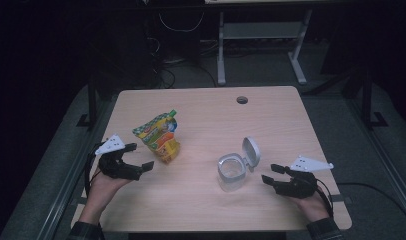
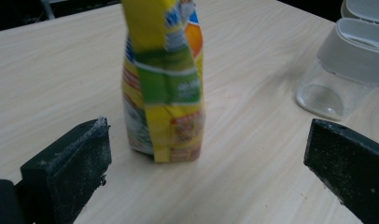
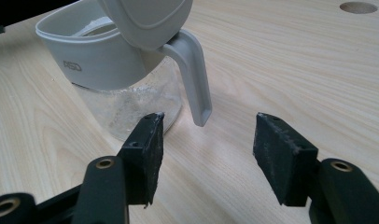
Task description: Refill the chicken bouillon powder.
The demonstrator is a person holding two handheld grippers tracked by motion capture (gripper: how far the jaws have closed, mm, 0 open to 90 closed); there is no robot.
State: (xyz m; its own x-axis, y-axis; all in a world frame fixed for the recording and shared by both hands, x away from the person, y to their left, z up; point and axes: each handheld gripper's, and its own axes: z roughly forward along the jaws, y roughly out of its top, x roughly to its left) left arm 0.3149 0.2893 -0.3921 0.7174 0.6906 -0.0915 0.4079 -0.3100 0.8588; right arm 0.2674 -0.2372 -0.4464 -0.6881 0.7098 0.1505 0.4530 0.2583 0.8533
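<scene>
Snack pouch point(image 2: 164, 79) upright just beyond the left gripper's point(image 2: 206, 154) spread, empty fingers point(image 2: 68, 163).

Looks like a lab or test room, not a home. Dark all round, one lit desk point(image 1: 206, 125) with a cable hole point(image 1: 242, 100), grey carpet, loose cables point(image 1: 166, 65) on the floor, metal bench legs point(image 1: 221, 50) behind. Tracker plates point(image 1: 110, 145) strapped onto handheld grippers too.
</scene>
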